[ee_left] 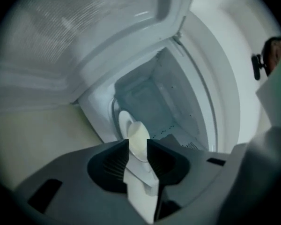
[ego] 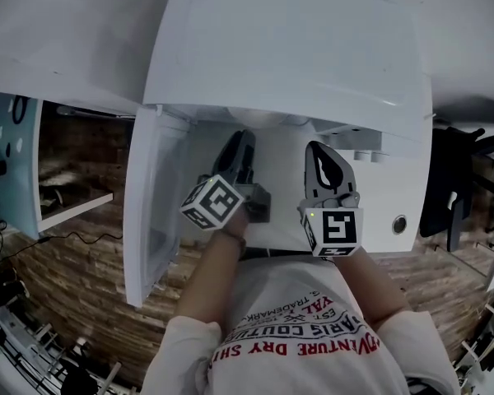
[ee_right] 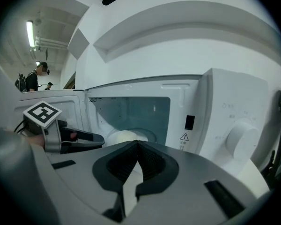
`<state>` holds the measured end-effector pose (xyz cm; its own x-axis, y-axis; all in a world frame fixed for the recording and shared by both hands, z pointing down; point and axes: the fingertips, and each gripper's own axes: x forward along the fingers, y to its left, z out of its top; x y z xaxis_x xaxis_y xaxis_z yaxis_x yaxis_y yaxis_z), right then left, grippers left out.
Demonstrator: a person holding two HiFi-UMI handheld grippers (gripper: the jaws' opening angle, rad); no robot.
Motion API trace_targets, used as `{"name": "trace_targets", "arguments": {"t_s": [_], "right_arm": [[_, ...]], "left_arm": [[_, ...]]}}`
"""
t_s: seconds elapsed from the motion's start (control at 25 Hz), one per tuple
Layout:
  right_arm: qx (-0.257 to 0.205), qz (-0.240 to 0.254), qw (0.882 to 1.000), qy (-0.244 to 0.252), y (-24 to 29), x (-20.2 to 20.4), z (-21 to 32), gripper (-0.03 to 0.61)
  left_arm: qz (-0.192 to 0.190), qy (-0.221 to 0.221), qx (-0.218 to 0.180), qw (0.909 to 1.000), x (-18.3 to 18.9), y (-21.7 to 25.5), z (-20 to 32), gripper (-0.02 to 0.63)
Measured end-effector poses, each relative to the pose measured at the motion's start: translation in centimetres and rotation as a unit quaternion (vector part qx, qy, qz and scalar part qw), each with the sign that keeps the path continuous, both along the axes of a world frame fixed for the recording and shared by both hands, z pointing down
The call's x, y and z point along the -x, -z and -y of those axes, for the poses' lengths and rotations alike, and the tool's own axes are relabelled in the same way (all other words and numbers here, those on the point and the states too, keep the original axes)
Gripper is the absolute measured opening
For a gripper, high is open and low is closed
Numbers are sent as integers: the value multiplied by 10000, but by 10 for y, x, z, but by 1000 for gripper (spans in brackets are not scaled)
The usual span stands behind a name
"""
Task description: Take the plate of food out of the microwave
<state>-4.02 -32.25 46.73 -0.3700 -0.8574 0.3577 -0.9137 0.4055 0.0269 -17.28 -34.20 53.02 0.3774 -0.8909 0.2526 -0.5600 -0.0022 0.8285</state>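
Note:
The white microwave (ego: 288,48) stands with its door (ego: 148,212) swung open to the left. Inside on the turntable lies a white plate (ee_right: 124,136) with pale food; in the head view only its rim (ego: 263,119) shows. My left gripper (ego: 240,142) reaches into the cavity, rolled onto its side. In the left gripper view it (ee_left: 138,146) is shut on the near edge of the plate (ee_left: 131,130). My right gripper (ego: 321,151) hangs in front of the opening, right of the left one. Seen in its own view (ee_right: 138,144), it is shut and holds nothing.
The microwave's control panel with a round knob (ee_right: 241,135) is right of the cavity. A wood-patterned surface (ego: 90,245) lies below the open door. Cables (ego: 0,286) are at the far left and a dark chair (ego: 445,196) at the right. A person (ee_right: 35,78) stands far off.

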Motion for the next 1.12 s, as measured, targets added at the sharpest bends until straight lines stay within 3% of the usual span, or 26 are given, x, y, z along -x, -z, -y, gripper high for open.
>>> {"name": "trace_targets", "arguments": {"t_s": [0.16, 0.52, 0.68, 0.76, 0.88, 1.12], "right_arm": [[55, 10, 10000, 17, -4, -2, 4, 12], [202, -51, 9997, 99, -13, -2, 4, 12], [220, -65, 9997, 99, -13, -3, 2, 12], [238, -84, 9996, 86, -14, -4, 2, 12], [242, -102, 9996, 71, -14, -6, 3, 12], [303, -122, 9995, 31, -16, -8, 0, 12]], "left_arm": [[-821, 180, 313, 9960, -3, -12, 12, 104], [-1745, 556, 575, 9814, -8, -25, 26, 104], [-1947, 666, 745, 9758, -10, -28, 26, 98], [-2013, 668, 878, 9733, -10, -32, 25, 58], [-1897, 540, 995, 9753, -13, -33, 24, 43], [-2231, 575, 895, 9690, -12, -29, 23, 14]]}}
